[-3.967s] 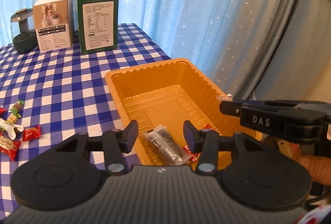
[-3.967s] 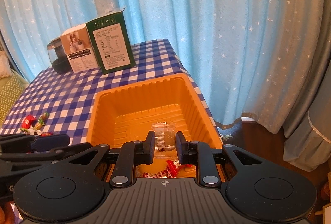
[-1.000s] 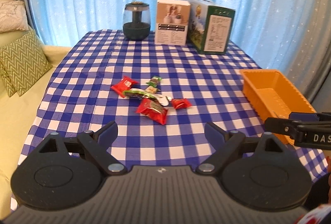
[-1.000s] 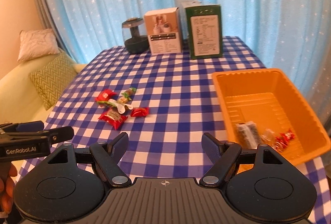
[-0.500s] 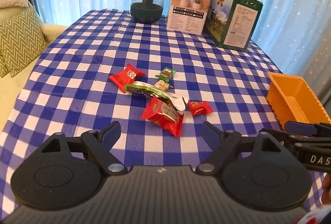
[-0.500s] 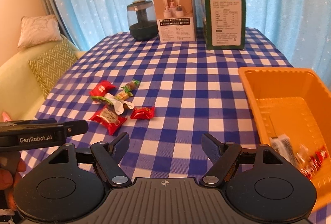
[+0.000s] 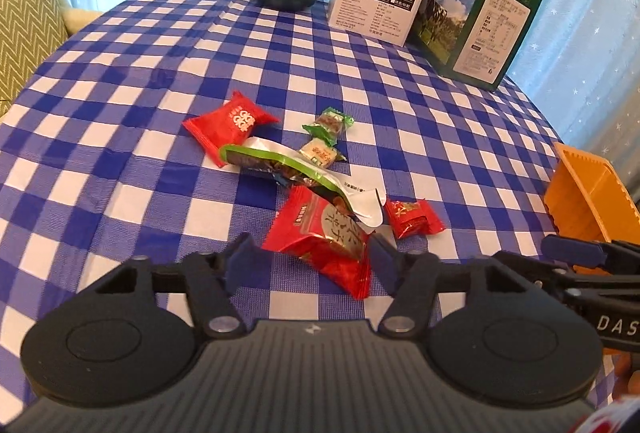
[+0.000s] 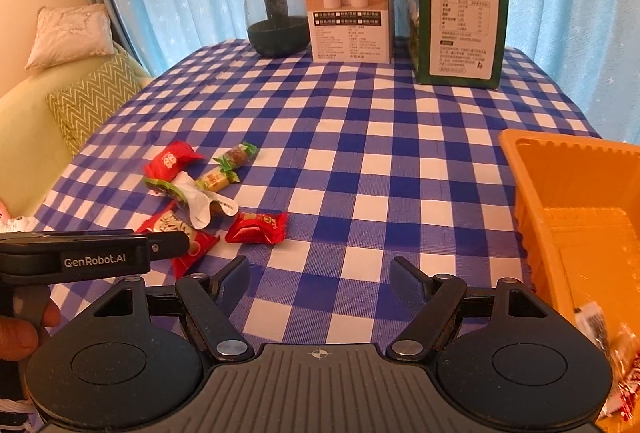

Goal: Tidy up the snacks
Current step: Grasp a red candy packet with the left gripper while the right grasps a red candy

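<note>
Snacks lie clustered on the checked tablecloth (image 8: 360, 137) left of centre: a round red packet (image 7: 230, 121), a green-edged wrapper (image 7: 288, 169), two small candies. Our left gripper (image 7: 312, 259) stands spread, its fingers flanking the large red packet (image 7: 324, 237) without touching that we can see. A small red candy (image 8: 258, 227) lies just beside. Our right gripper (image 8: 320, 277) gapes over bare cloth. The orange tray (image 8: 532, 193) sits at the table's right edge, holding a few wrapped snacks.

Both hand-held grippers moved from over the orange plastic tray (image 8: 520, 169) to the snacks, left hand-held gripper (image 7: 312, 257) lowered, now straddling the large red foil packet (image 7: 320, 237), jaws narrowed
</note>
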{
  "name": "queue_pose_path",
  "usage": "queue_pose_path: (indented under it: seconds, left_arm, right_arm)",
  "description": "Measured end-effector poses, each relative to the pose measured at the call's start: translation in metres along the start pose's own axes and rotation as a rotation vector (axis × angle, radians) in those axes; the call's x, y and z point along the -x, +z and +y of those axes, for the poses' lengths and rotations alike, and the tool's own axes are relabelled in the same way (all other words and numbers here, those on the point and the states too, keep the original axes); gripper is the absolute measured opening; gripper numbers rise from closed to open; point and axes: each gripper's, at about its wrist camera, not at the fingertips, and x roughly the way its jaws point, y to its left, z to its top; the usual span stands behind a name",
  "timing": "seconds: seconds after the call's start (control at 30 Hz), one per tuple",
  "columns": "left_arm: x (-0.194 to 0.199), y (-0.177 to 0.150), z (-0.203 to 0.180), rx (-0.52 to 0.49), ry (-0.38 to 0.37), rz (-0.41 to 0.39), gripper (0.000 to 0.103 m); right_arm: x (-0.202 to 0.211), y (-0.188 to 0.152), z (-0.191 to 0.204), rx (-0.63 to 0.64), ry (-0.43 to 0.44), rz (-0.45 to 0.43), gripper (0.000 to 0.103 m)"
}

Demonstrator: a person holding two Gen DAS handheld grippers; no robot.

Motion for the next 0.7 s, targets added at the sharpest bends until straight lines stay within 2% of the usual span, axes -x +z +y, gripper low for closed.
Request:
queue_pose_path:
  seconds: [0.03,0.17,0.27,0.6,0.7]
  left_arm:
    - [-0.002,0.0,0.0,0.001,-0.008,-0.002,0.047]
    - [-0.006,-0.001,-0.003,0.003,-0.018,-0.007,0.039]
    - [-0.005,0.0,-0.002,0.01,-0.024,-0.011,0.027]
    - [0.02,-0.001,0.011,-0.008,-0.005,-0.025,0.024]
    - [0.026,-0.001,0.014,-0.004,-0.006,-0.034,0.024]
  right_arm:
    - [-0.002,0.001,0.0,0.0,-0.002,0.002,0.077]
    - [-0.012,0.004,0.001,0.008,-0.002,0.007,0.077]
    - [-0.019,0.007,0.004,0.022,0.011,0.006,0.077]
    - [-0.046,0.014,0.026,0.155,0.097,-0.011,0.077]
    - [-0.057,0.016,0.029,0.125,0.109,-0.005,0.075]
